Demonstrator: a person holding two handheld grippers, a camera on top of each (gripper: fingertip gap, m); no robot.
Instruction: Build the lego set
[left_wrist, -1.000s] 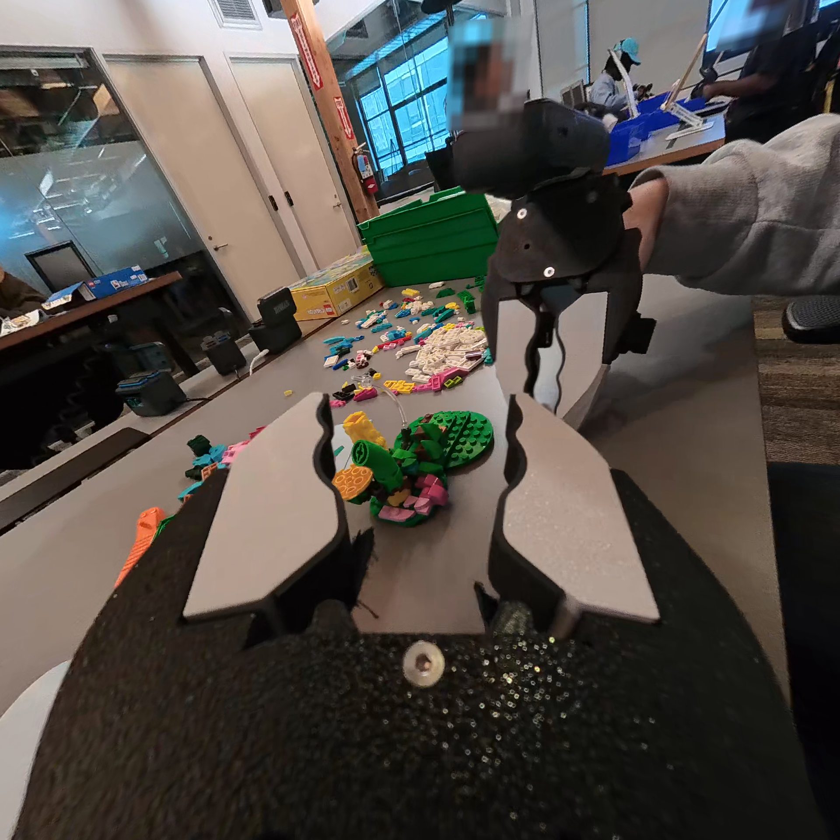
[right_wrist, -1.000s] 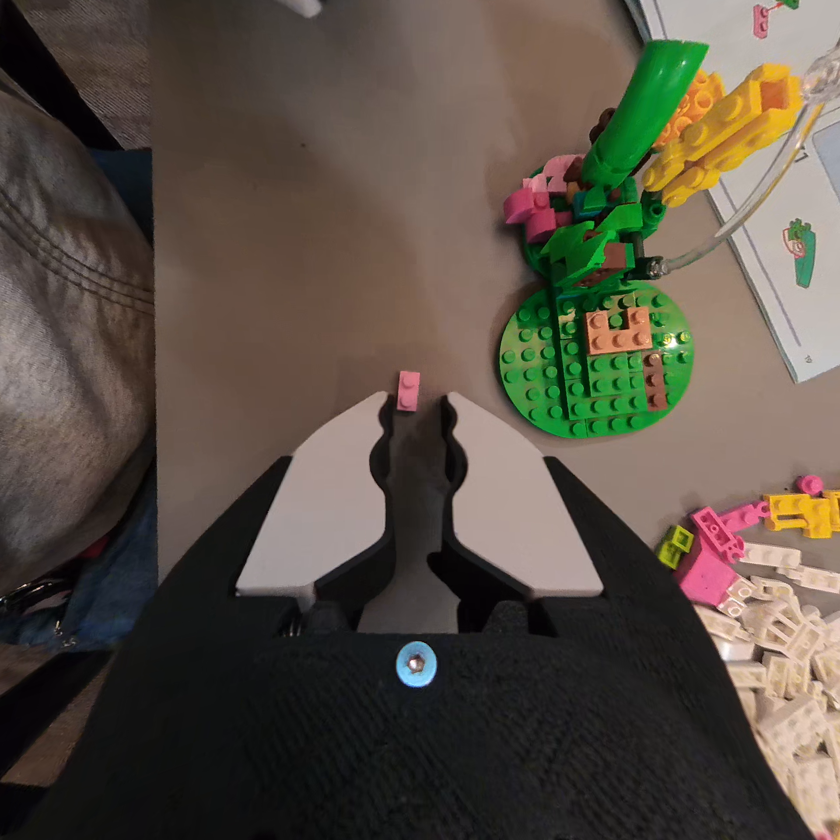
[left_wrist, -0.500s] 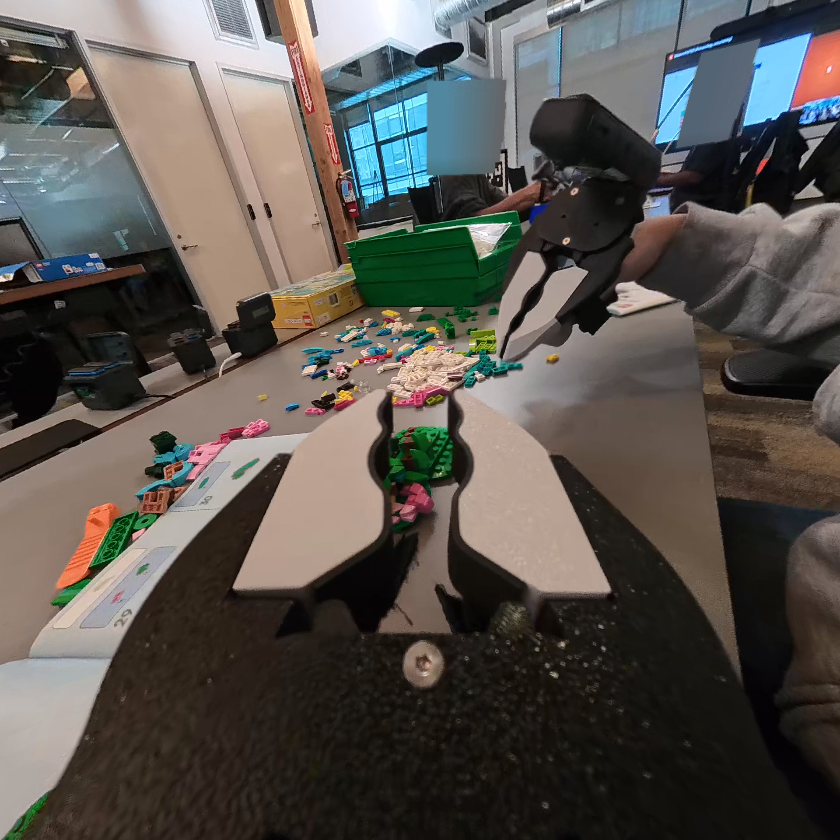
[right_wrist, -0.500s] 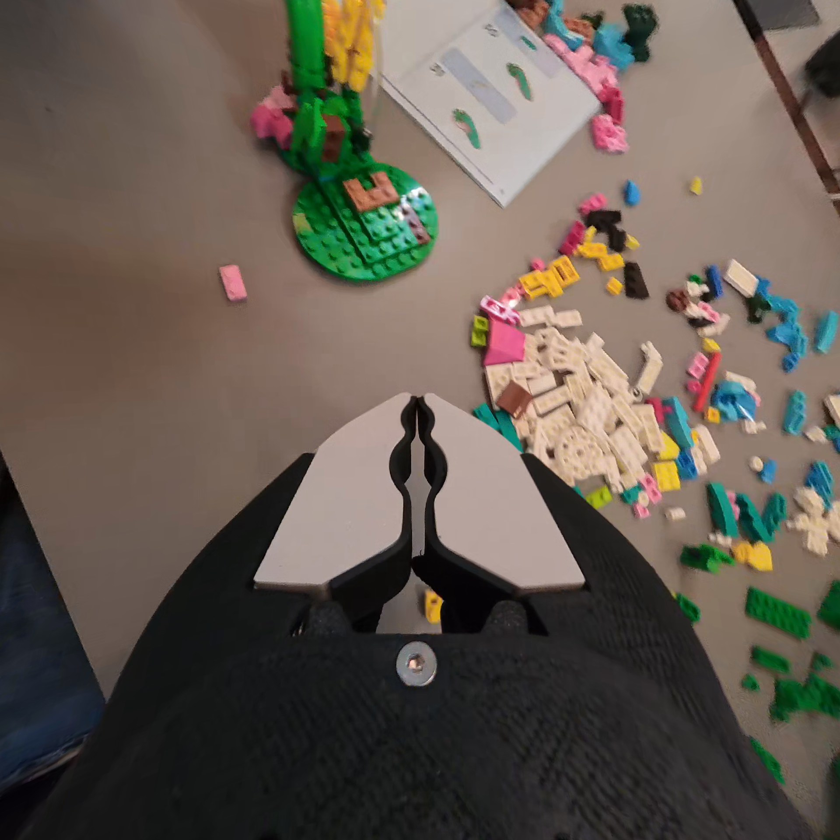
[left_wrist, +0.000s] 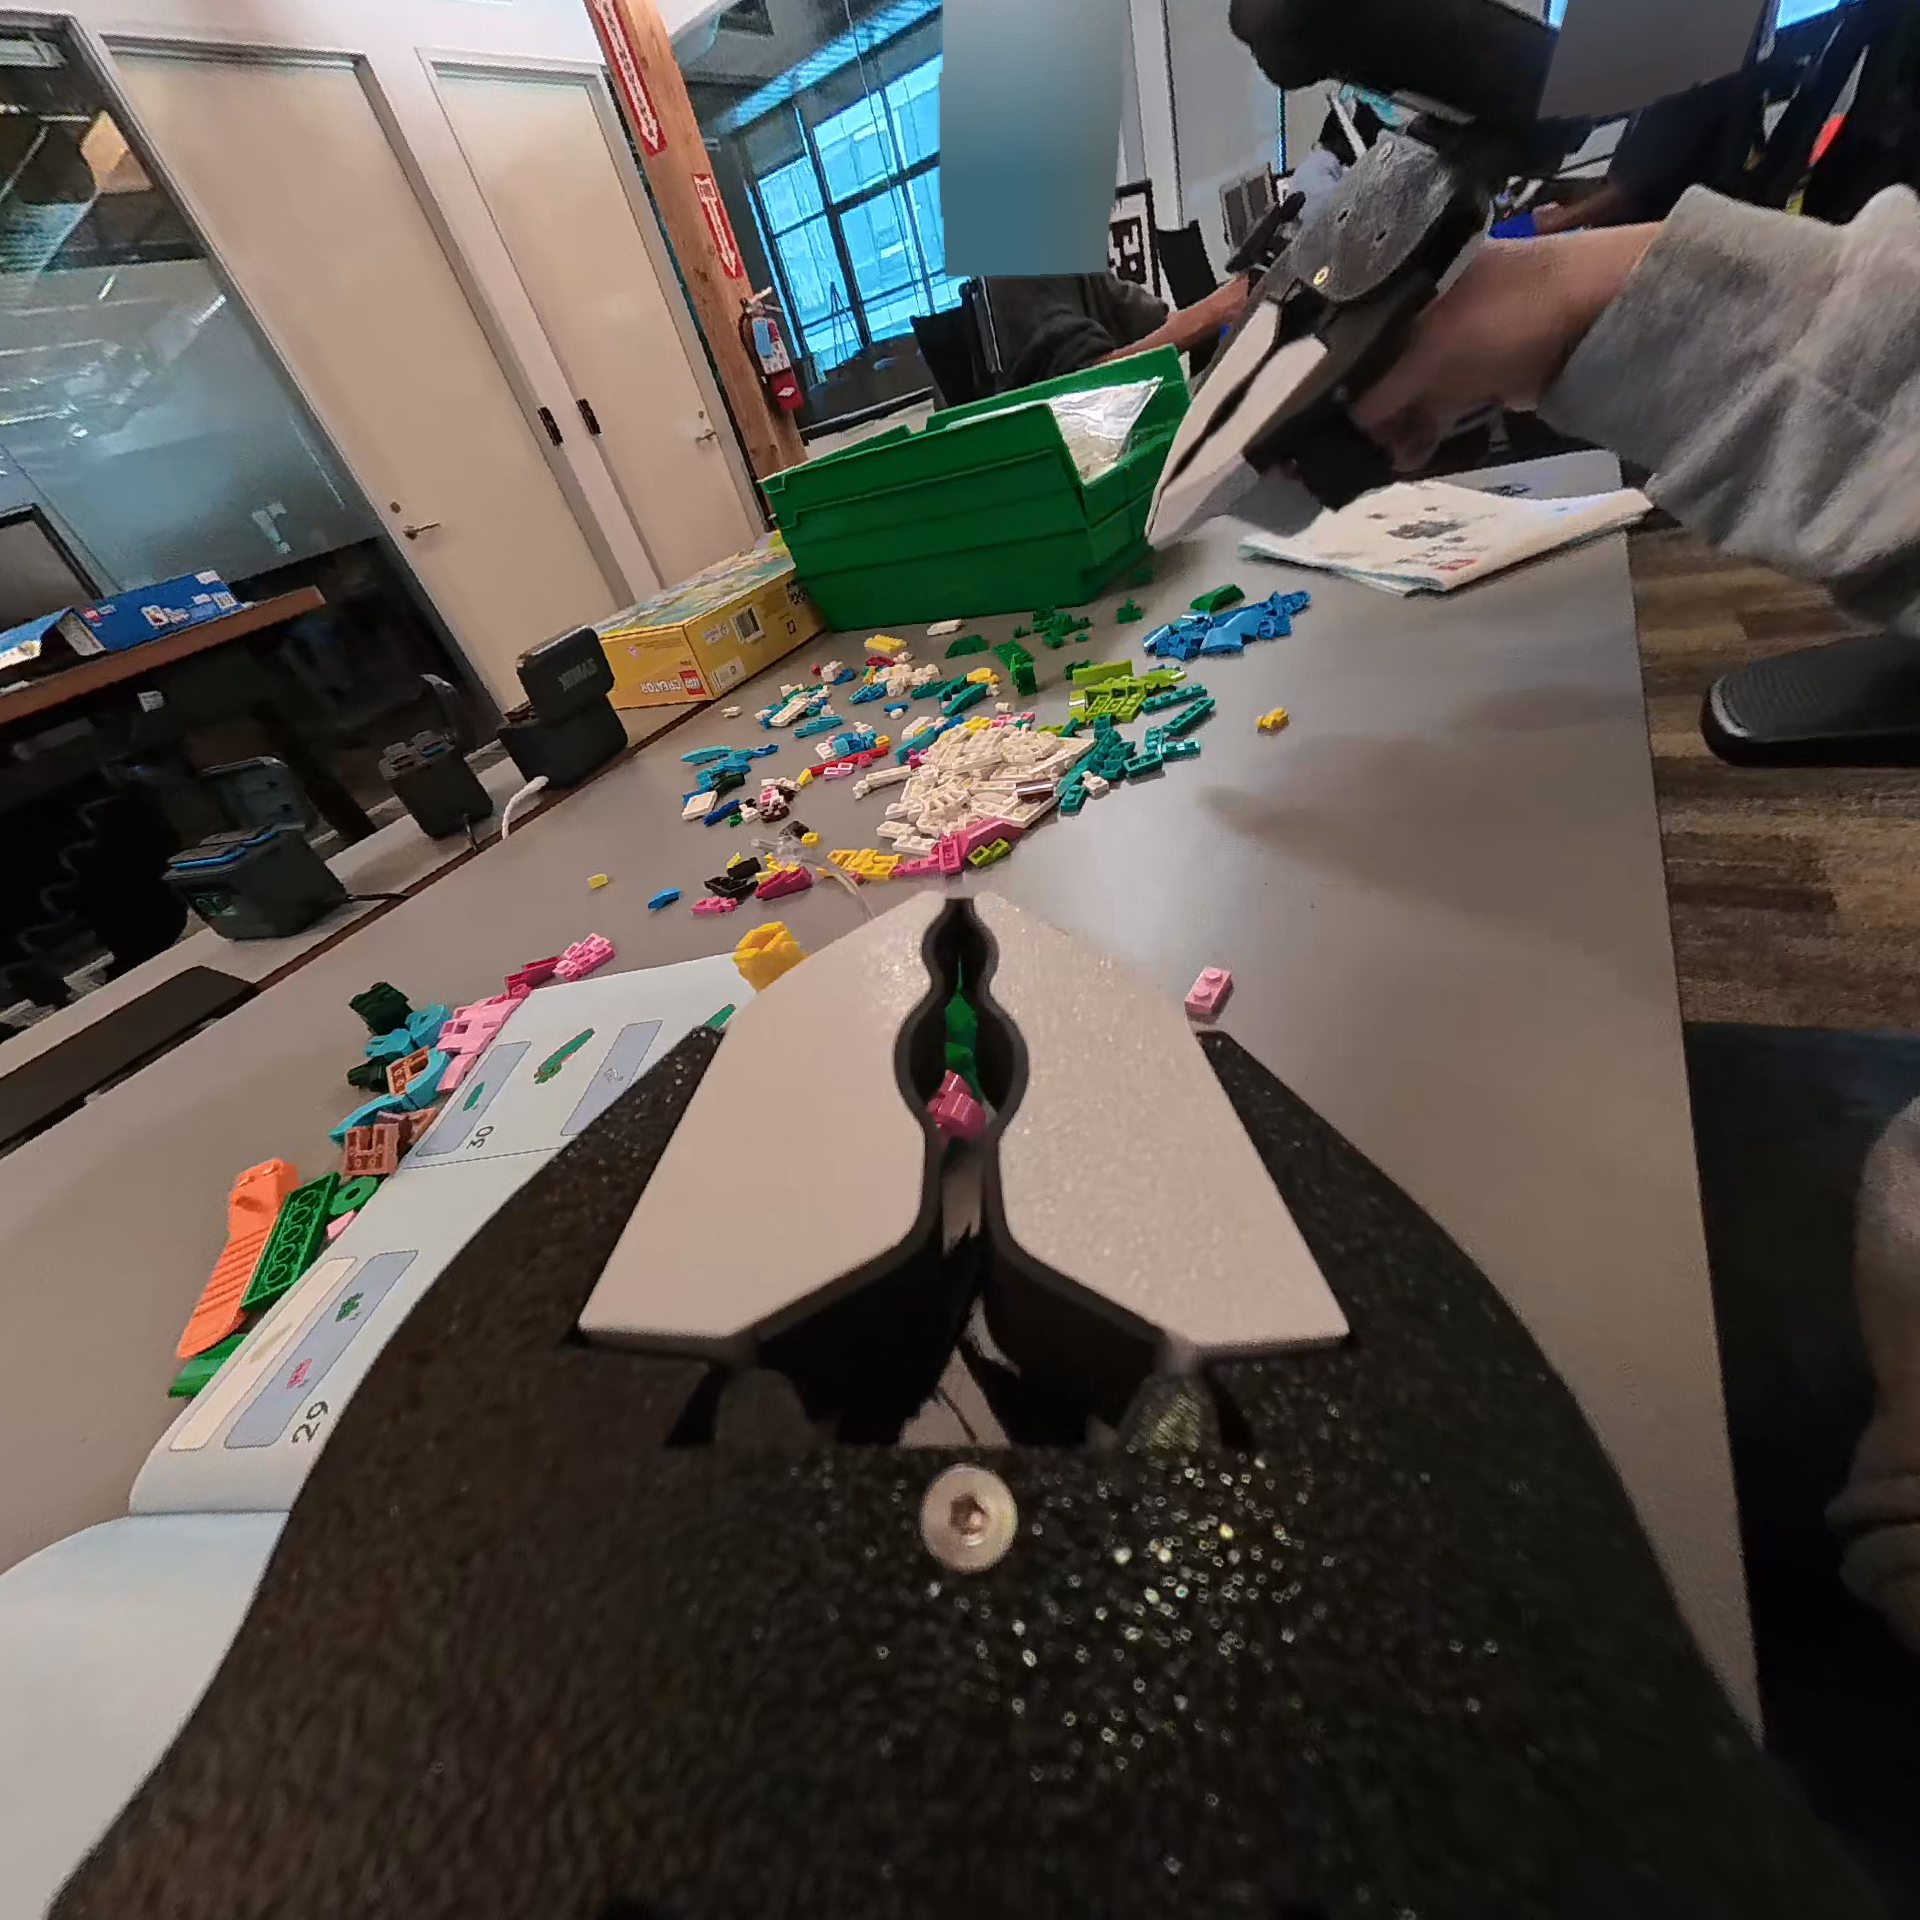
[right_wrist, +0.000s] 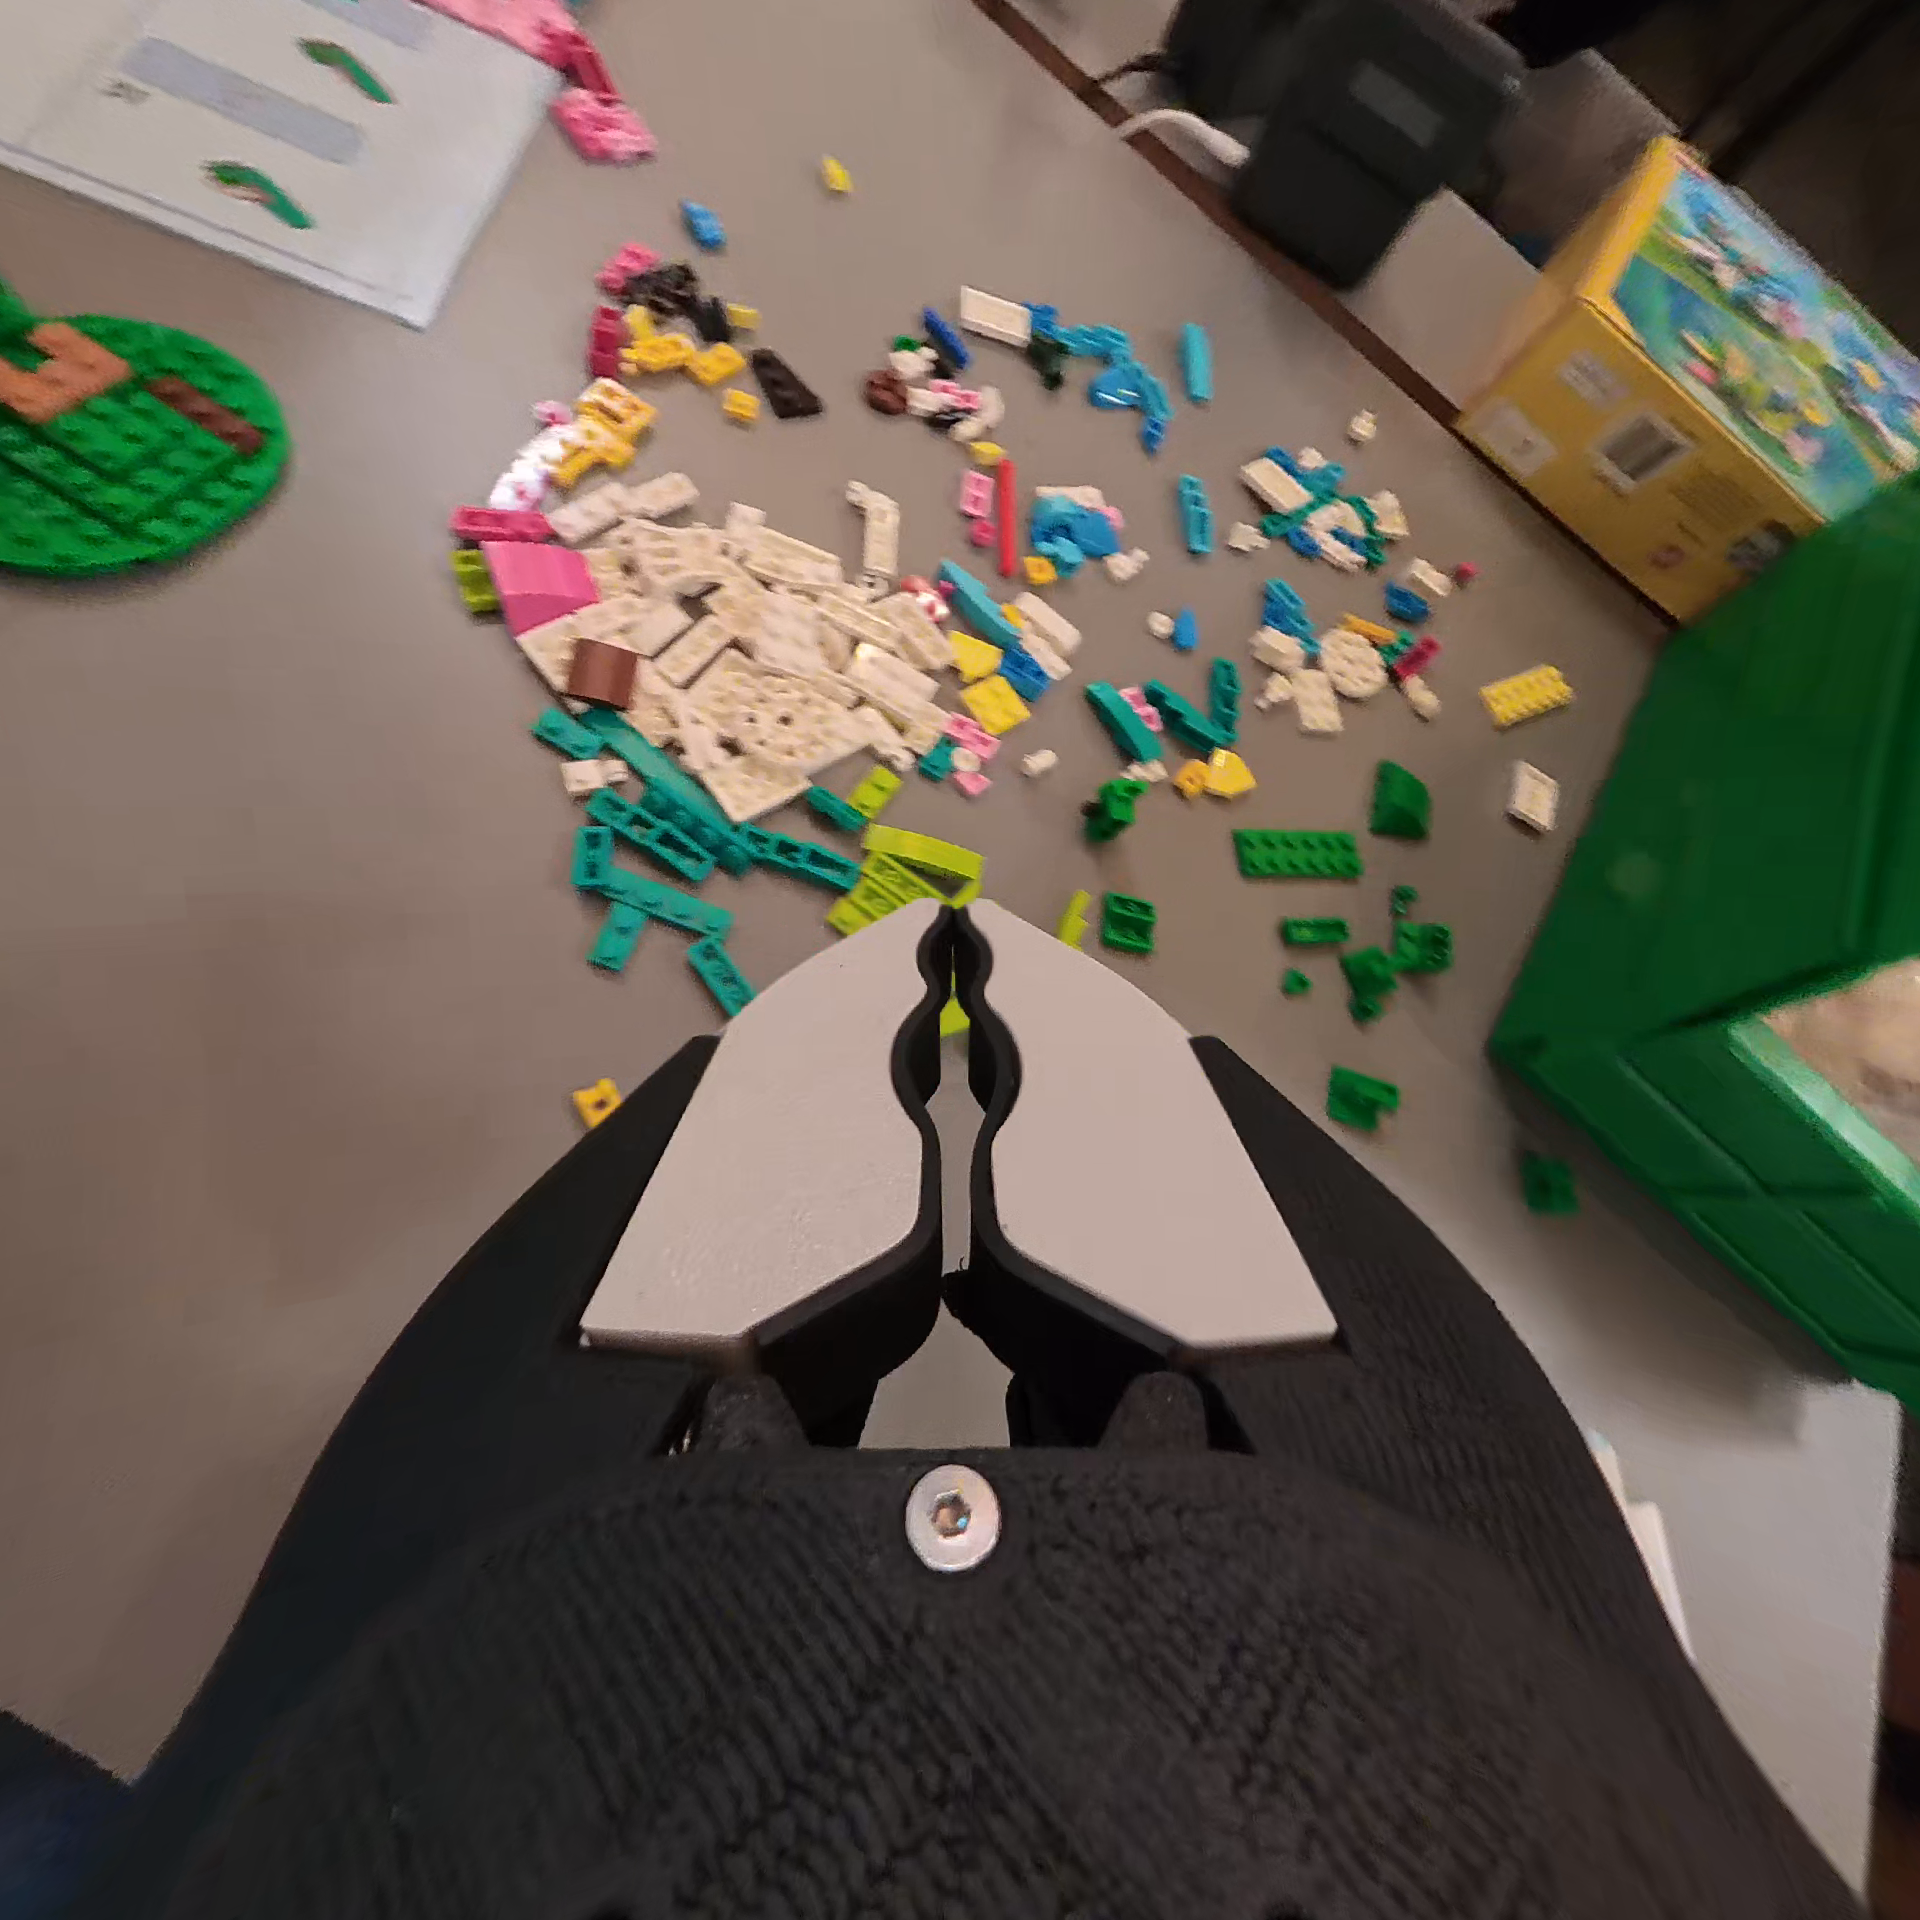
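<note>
Left wrist view shows the left gripper (left_wrist: 961, 912) with fingers closed on nothing, above the green plant model (left_wrist: 961, 1023). Small pink brick (left_wrist: 1208, 989) lies just right, long axis pointing away. Right gripper (right_wrist: 954, 914) has fingertips together over lime pieces (right_wrist: 914, 868).

Bare tabletop (left_wrist: 1455, 883) runs free toward 1 o'clock of the left tool (left_wrist: 961, 906); loose bricks (left_wrist: 987, 769) crowd 12 o'clock, a green bin (right_wrist: 1745, 883) blocks the right tool's (right_wrist: 951, 909) 3 o'clock
</note>
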